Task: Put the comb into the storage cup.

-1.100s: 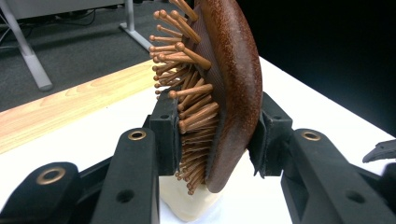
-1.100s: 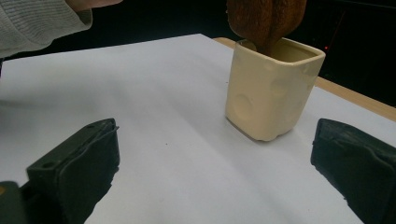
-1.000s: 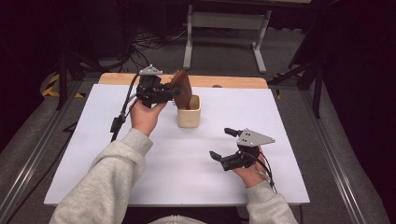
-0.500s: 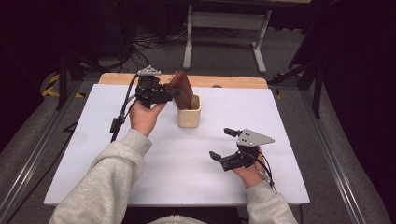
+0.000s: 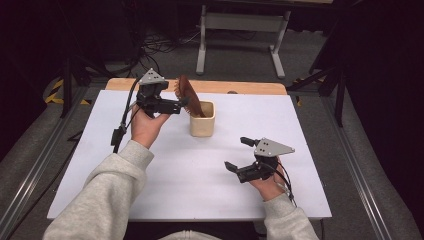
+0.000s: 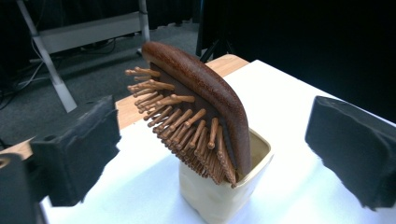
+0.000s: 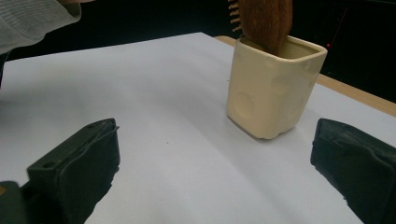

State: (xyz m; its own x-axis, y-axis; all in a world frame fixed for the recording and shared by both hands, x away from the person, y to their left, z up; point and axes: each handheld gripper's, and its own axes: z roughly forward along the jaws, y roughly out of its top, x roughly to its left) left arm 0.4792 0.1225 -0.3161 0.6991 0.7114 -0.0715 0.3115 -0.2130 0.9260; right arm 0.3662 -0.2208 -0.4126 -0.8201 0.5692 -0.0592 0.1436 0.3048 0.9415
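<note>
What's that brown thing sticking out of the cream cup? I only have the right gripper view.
Observer: A wooden hairbrush. It leans in the cup with its lower end inside, and wooden peg bristles cover one face.
Operator: Is the left claw gripping it?
Observer: No. The left claw has just been opening its jaws. In the left gripper view both pads stand clear of the brush, one on each side.
Operator: And where does my right claw sit on the table?
Observer: In the high view the right claw is open over the white table, on the person's side of the cup and well apart from it.
</note>
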